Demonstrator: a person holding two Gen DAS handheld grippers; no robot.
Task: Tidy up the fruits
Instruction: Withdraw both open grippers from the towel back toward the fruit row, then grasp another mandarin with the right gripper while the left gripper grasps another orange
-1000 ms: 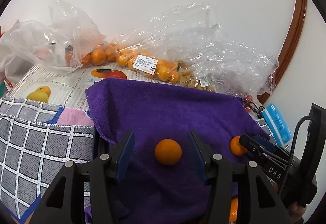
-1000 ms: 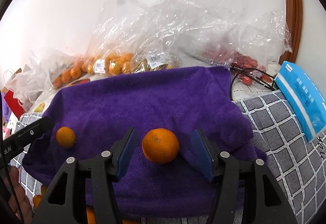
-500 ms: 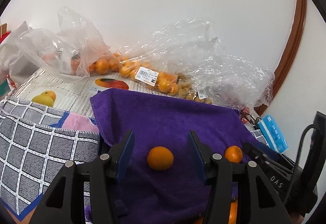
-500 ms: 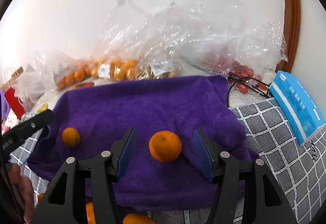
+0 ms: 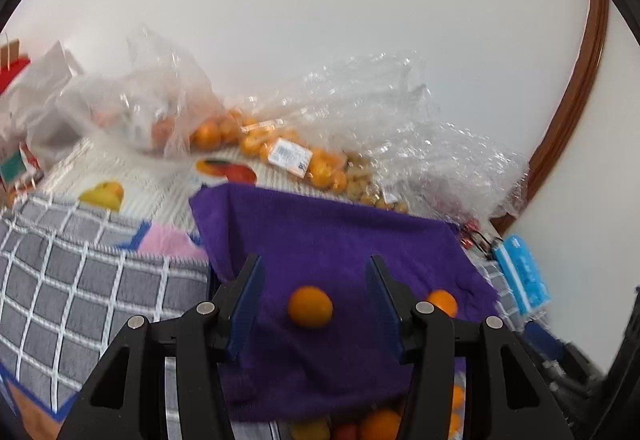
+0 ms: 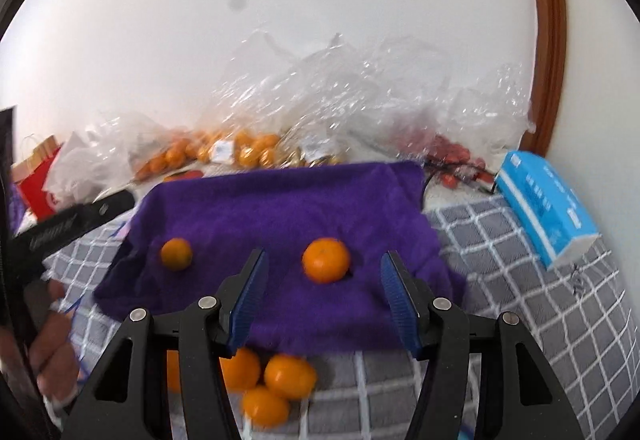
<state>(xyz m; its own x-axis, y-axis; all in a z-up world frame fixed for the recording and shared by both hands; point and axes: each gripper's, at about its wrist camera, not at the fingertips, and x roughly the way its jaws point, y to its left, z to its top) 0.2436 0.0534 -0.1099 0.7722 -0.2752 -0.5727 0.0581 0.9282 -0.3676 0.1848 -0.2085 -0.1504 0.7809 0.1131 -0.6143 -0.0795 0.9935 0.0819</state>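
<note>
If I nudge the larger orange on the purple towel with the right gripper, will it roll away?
Probably a little: the larger orange is round and lies loose, untouched by the open right gripper. The plush purple towel should slow it. The rind looks firm, so gentle squeezing likely won't bruise it.

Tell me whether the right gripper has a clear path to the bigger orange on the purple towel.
Probably yes. The right gripper is open, the orange lies alone on the towel just beyond its fingertips, and nothing sits between them.
</note>
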